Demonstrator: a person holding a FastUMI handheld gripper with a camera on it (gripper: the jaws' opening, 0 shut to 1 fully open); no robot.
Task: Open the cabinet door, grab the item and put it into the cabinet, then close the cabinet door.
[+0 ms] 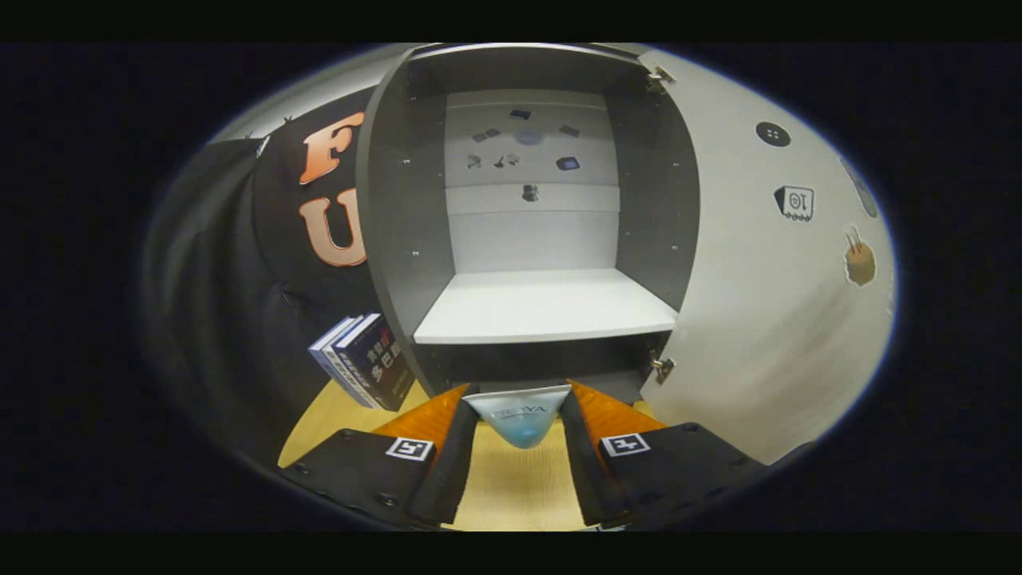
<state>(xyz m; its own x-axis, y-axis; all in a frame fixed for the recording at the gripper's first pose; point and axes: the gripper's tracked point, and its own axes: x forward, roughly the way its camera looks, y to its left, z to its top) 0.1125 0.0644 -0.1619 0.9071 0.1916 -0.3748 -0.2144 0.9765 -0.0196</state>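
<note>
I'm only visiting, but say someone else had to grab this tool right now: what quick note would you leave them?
Hand-held gripper: shut on the tube, both fingers pressing its sides, held up above the wooden tabletop.
Cabinet: straight ahead, door swung wide open to the right. Its white shelf lies just beyond the fingers.
Books: leaning against the cabinet's left outer side; not part of the job.
Done: door opened, tube picked up.
Left: carry the tube forward onto the shelf, release it, pull back, then swing the door shut.

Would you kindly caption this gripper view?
Gripper shut on pale blue-tipped tube, facing the open grey cabinet and its white shelf.
</note>
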